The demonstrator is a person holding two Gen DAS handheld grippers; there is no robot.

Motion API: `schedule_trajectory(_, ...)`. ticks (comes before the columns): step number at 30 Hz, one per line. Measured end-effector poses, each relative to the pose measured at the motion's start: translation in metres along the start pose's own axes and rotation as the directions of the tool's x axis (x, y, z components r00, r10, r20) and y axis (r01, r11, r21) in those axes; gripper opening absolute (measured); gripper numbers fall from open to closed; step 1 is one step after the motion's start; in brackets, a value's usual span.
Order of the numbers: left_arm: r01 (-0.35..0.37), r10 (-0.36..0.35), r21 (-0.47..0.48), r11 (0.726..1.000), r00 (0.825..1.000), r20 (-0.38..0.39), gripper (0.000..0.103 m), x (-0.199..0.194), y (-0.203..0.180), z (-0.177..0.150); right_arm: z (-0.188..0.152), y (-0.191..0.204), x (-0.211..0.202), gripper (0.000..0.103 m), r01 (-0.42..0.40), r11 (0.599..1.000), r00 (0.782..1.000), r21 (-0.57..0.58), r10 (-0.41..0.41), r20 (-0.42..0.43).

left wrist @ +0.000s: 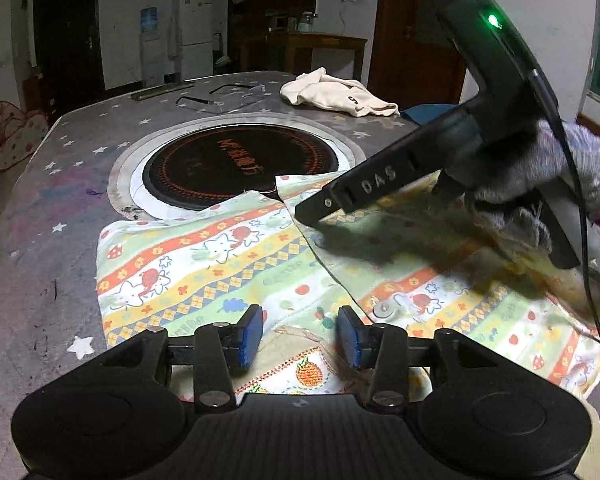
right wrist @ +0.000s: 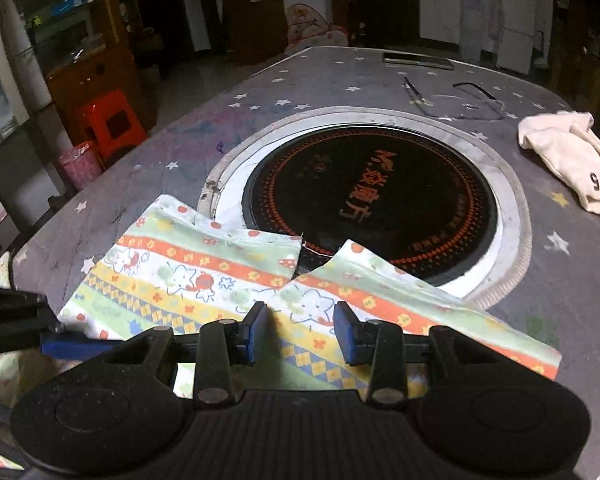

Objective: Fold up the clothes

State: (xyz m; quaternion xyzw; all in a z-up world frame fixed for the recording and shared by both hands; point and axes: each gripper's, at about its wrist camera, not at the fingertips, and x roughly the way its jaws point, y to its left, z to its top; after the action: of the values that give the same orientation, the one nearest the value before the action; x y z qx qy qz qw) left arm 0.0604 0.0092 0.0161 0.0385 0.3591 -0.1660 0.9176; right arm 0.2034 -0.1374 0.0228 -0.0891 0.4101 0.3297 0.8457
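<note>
A child's garment printed with orange, yellow and green stripes, stars and fruit lies flat on the star-patterned table, its far edge overlapping the round cooktop. My left gripper hovers over the garment's near part with its blue pads apart; cloth shows between them but is not pinched. A gloved hand holds my right gripper, whose tip rests low over the garment's far right part. In the right wrist view the right gripper is open above the garment, and a small cloth ridge rises between its pads.
A round black induction cooktop is set in the table's middle. A crumpled cream garment lies at the far right, with clear glasses and a flat bar farther back. A red stool stands on the floor beside the table.
</note>
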Motion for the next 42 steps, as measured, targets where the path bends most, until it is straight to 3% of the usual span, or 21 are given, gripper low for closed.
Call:
schedule_trajectory(9,-0.004,0.004,0.012,1.0,1.0,0.016,0.044,-0.018,-0.009,-0.002,-0.052,-0.025,-0.062,0.038,0.053,0.997,0.999,0.051,-0.053,0.005)
schedule_trajectory(16,0.104,-0.107,0.105,0.989,0.994,0.031,0.044,-0.039,-0.054,-0.008,-0.082,-0.047,-0.084,0.038,0.119,0.986,0.993,0.115,-0.12,0.001)
schedule_trajectory(21,0.2,-0.2,0.183,0.963,0.98,-0.019,0.044,-0.044,-0.091,-0.02,-0.083,-0.05,-0.089,0.038,0.252,0.963,0.967,0.092,-0.254,0.016)
schedule_trajectory(28,0.282,-0.266,0.23,0.931,0.959,-0.096,0.043,-0.041,-0.114,-0.04,-0.063,-0.074,-0.084,0.038,0.149,0.962,0.986,0.23,-0.163,0.045)
schedule_trajectory(33,0.345,-0.325,0.208,0.915,0.938,-0.123,0.043,-0.046,-0.11,-0.044,-0.05,-0.101,-0.064,0.043,0.05,0.93,0.997,0.363,-0.071,0.044)
schedule_trajectory(38,0.387,-0.366,0.189,0.902,0.92,-0.139,0.042,-0.047,-0.104,-0.043,-0.036,-0.114,-0.044,0.044,-0.027,0.913,0.998,0.406,0.002,0.063)
schedule_trajectory(42,0.406,-0.384,0.184,0.895,0.912,-0.143,0.042,-0.047,-0.103,-0.042,-0.023,-0.119,-0.041,0.044,-0.081,0.91,0.99,0.407,0.027,0.136)
